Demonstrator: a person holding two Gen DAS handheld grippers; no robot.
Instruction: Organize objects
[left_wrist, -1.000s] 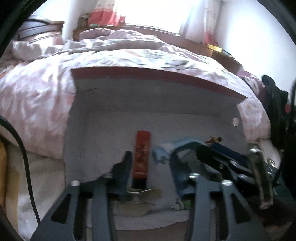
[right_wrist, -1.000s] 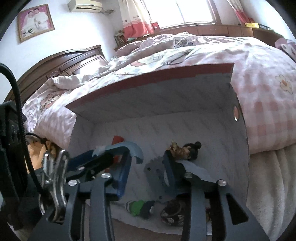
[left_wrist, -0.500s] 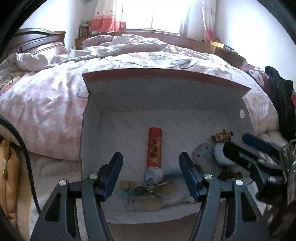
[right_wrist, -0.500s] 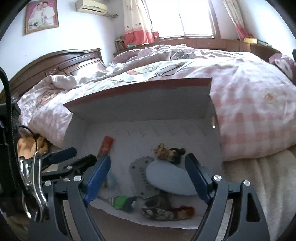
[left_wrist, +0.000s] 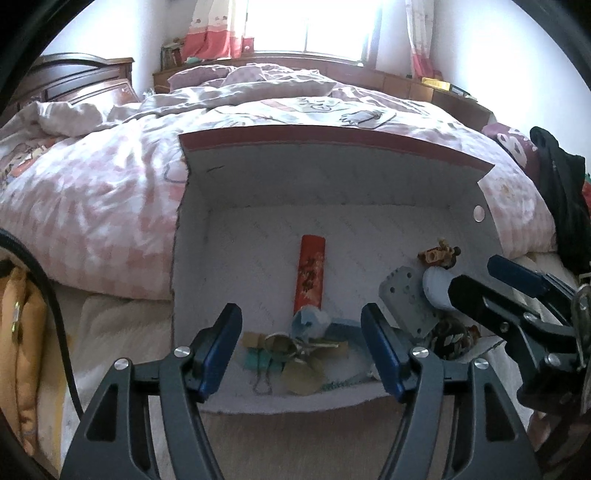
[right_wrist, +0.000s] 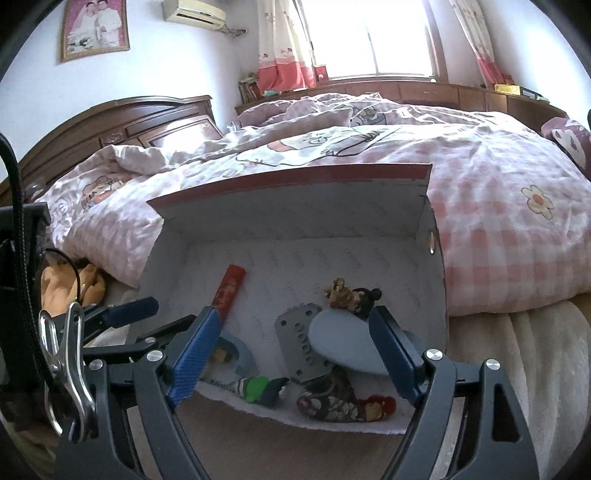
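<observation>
An open white box (left_wrist: 369, 192) with a red-edged raised flap (left_wrist: 332, 134) sits in front of a bed (left_wrist: 110, 184) covered by a pink checked quilt; both grippers point down into it from the near side.

The left gripper (left_wrist: 301, 350) has its jaws parted with nothing pressed between them; in its own view, beyond the fingertips at about 12 o'clock, lie a bunch of keys (left_wrist: 295, 347) on a round brass tag (left_wrist: 301, 378), a teal clip (left_wrist: 258, 360) at their 9 o'clock, and a pale blue piece (left_wrist: 308, 321) just behind; a long red case (left_wrist: 310, 275) lies further in, pointing toward the back wall.

The right gripper (right_wrist: 295, 347) stands wide open and holds nothing; between its fingers in its view are a grey perforated plate (right_wrist: 299, 343) and, overlapping it at 3 o'clock, a pale blue oval (right_wrist: 343, 345); a small dark-haired figurine (right_wrist: 351, 293) lies at 12 o'clock of the oval, just beside it; at 6 o'clock, near the box's front edge, rest a patterned dark doll (right_wrist: 332, 404) with a red end and a green and black toy (right_wrist: 262, 389) to its 9 o'clock.

In the left wrist view the right gripper enters from 3 o'clock, over the plate; in the right wrist view the left gripper enters from 9 o'clock, near the red case.
</observation>
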